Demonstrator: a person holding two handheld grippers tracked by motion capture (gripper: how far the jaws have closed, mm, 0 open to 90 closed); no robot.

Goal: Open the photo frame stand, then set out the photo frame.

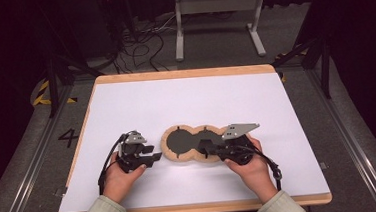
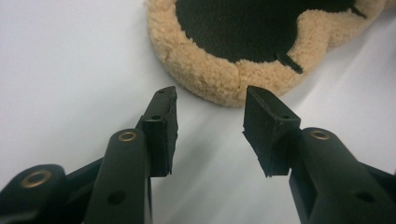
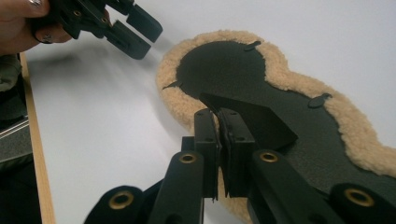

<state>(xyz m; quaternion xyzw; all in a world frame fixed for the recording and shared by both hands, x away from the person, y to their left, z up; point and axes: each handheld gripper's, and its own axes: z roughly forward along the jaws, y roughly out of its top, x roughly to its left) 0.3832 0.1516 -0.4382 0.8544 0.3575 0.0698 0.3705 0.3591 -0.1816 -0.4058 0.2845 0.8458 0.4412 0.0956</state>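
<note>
Near the counter's [image 1: 125,98] front edge lies a fleece-rimmed black pad [image 1: 178,141]. The right claw [image 3: 218,122] is clamped on its raised black flap [image 3: 254,122] — lift slowly; the left claw [image 2: 210,123], gaping and empty, should pin the fleece rim.

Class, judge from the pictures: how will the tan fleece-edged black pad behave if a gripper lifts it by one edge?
The tan fleece-edged black pad is probably floppy: the right gripper pinches up a thin black flap, which bends away from the rest. It looks flat and thin, so likely light. The fuzzy rim should resist sliding.
</note>
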